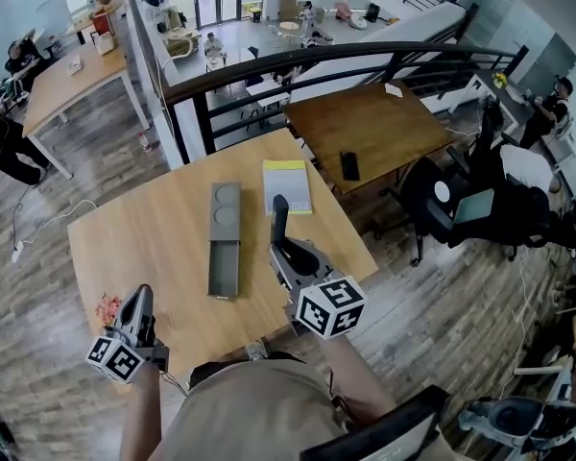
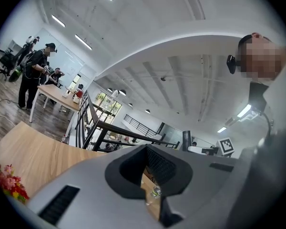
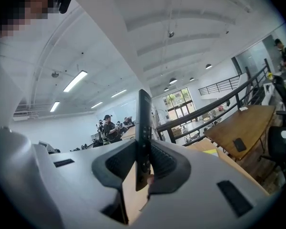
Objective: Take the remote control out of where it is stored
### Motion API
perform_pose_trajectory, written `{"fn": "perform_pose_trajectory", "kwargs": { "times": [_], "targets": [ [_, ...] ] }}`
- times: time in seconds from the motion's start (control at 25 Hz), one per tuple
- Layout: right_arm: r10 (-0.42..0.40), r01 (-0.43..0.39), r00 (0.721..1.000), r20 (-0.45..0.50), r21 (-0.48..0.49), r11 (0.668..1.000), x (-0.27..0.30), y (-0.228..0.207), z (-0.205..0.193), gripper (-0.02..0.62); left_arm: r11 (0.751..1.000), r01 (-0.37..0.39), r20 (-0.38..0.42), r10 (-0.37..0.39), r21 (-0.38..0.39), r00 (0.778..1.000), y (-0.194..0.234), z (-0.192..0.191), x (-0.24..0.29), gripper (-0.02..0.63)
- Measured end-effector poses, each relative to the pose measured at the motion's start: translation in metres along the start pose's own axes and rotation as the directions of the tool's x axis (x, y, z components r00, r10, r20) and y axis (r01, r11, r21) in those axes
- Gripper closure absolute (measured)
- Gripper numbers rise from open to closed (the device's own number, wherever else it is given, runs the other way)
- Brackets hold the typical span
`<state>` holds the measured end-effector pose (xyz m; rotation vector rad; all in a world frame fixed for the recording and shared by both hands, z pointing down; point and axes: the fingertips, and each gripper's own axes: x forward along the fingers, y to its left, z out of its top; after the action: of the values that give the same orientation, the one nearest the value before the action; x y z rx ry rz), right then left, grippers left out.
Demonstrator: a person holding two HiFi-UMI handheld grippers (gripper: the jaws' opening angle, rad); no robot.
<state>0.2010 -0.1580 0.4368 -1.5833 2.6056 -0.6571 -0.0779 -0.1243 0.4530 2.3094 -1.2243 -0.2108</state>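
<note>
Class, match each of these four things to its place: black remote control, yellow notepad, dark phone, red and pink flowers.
Things:
1. slim black remote control
2. flat yellow notepad
3. small dark phone
4. red and pink flowers

Places:
A. on the darker brown table
B. next to the left gripper
C. clamped upright by the right gripper
D. on the light wooden table, beside the long grey box

Pairs: 1-C, 2-D, 3-A, 4-B
</note>
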Motion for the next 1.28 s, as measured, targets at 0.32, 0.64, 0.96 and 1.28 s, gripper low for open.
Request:
{"fn": "perform_pose_trajectory", "kwargs": {
  "times": [0.32, 0.64, 0.96, 1.28],
  "targets": [
    [0.025, -0.026, 0.999, -0.022, -0.019, 0.999, 0.014, 0.035, -0.009, 0.503, 1.000, -0.005, 0.003, 0.005, -0.016, 1.000, 0.018, 0.005, -0.025, 0.603],
    [0.028, -0.029, 0.998, -0.052, -0.016, 0.999, 0.035, 0.080, -0.028, 0.503, 1.000, 0.003, -0.017, -0.004, -0.019, 1.000, 0.047, 0.019, -0.058, 0.603],
    [0.031, -0.034, 0.996, -0.089, -0.031, 0.999, 0.055, 0.119, -0.045, 0.503, 1.000, 0.011, -0.035, -0.012, -0.029, 0.999, 0.074, 0.028, -0.079, 0.602],
    [0.030, -0.040, 0.993, -0.116, -0.078, 0.996, 0.076, 0.149, -0.061, 0.503, 1.000, -0.008, -0.037, 0.008, -0.021, 0.999, 0.103, 0.035, -0.101, 0.602]
  ]
}}
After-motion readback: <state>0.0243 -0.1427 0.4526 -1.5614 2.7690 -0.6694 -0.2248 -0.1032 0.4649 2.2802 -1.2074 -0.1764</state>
